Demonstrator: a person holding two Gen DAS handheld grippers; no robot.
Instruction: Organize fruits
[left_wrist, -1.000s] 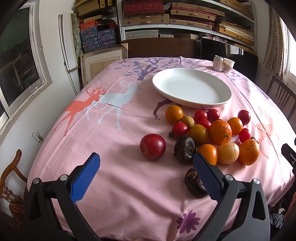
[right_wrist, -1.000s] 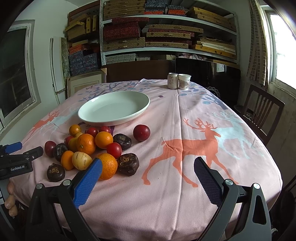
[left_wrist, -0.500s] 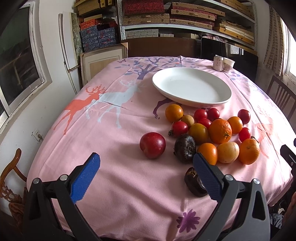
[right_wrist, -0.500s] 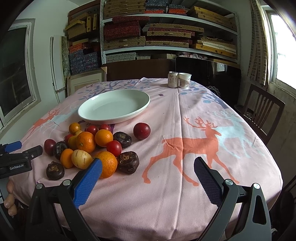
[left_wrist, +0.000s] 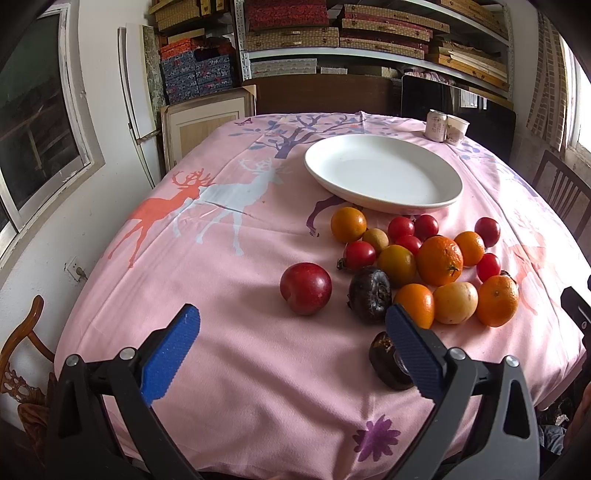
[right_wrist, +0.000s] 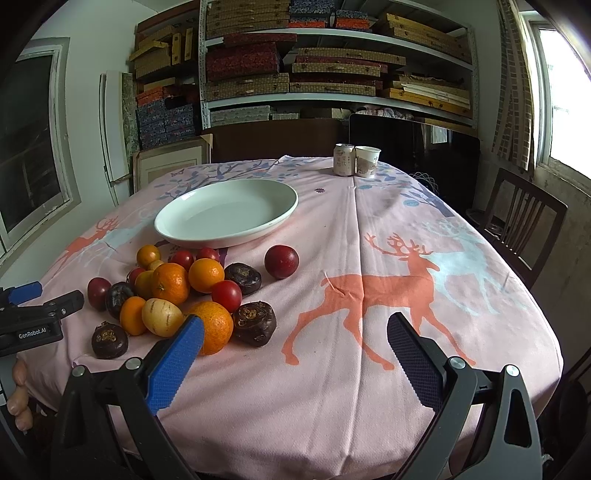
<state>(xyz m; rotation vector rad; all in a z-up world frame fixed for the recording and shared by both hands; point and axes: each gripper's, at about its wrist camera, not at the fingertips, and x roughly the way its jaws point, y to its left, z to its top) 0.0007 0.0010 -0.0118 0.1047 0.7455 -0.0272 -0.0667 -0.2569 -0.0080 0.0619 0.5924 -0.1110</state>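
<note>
A pile of fruit lies on the pink tablecloth: oranges (left_wrist: 439, 260), small red tomatoes (left_wrist: 359, 254), a red plum (left_wrist: 306, 288), dark round fruits (left_wrist: 369, 295) and a pale yellow fruit (left_wrist: 455, 302). An empty white plate (left_wrist: 384, 173) stands just behind the pile; it also shows in the right wrist view (right_wrist: 225, 212). My left gripper (left_wrist: 291, 347) is open and empty, low at the near table edge, in front of the plum. My right gripper (right_wrist: 295, 350) is open and empty, right of the pile (right_wrist: 170, 282). A second plum (right_wrist: 281, 261) lies apart.
A drink can (right_wrist: 343, 159) and a paper cup (right_wrist: 366, 161) stand at the table's far edge. A wooden chair (right_wrist: 524, 225) stands to the right. Shelves of boxes (right_wrist: 332, 66) fill the back wall. The left gripper's body (right_wrist: 33, 317) shows at the right view's left edge.
The right gripper has drifted slightly, so the fruit pile sits a little higher in its view. The left gripper has barely moved. Both stay open.
</note>
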